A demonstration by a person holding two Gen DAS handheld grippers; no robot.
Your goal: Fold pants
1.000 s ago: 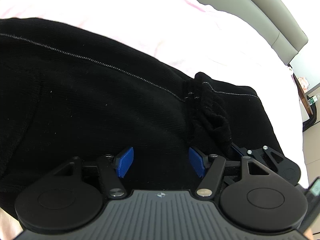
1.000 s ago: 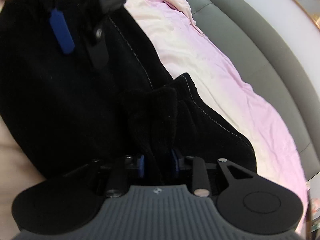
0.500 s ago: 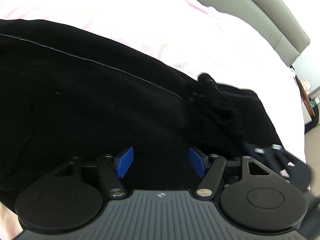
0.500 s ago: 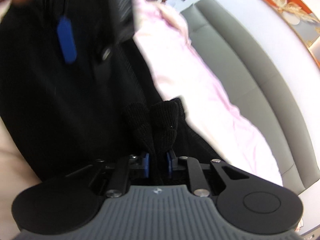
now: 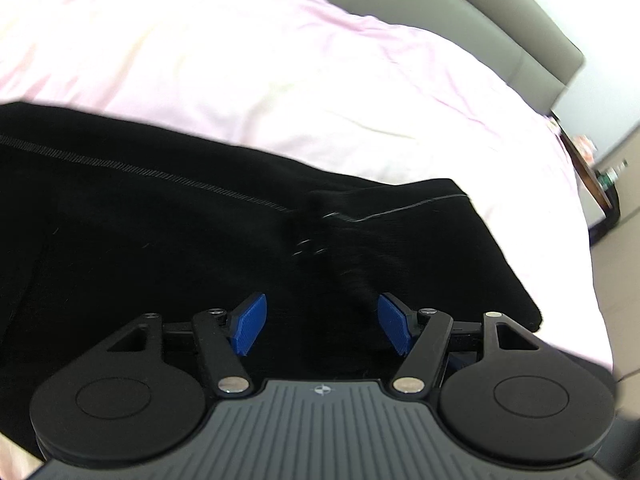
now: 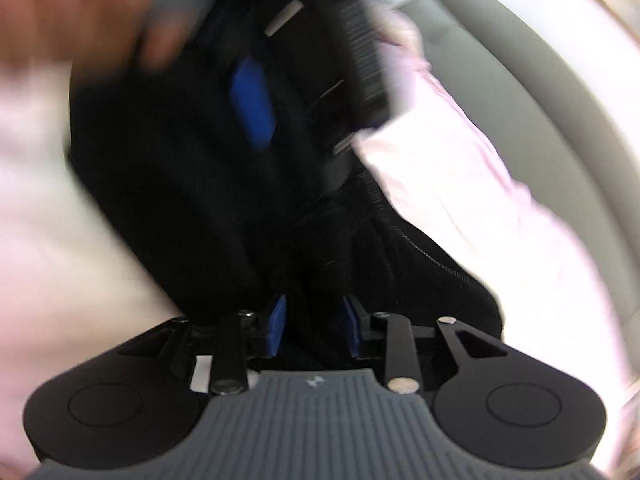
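Observation:
Black pants (image 5: 168,248) with a thin grey seam line lie across a pink bed sheet (image 5: 240,80). My left gripper (image 5: 322,326) is open, its blue pads spread wide just over the dark cloth, holding nothing. In the blurred right wrist view, my right gripper (image 6: 314,326) has black pants cloth (image 6: 328,248) between its blue pads, which stand a little apart. The left gripper's blue pad (image 6: 252,104) and the person's hand (image 6: 92,12) show above it.
A grey padded headboard (image 5: 460,12) runs along the far side of the bed. The bed's right edge drops to a pale floor (image 5: 616,272), with a dark side table (image 5: 600,188) there.
The right gripper has lifted and swung with the bunched cloth, and its pads stand wider apart. The left gripper has risen and tilted; more sheet shows. The right gripper has left the left wrist view.

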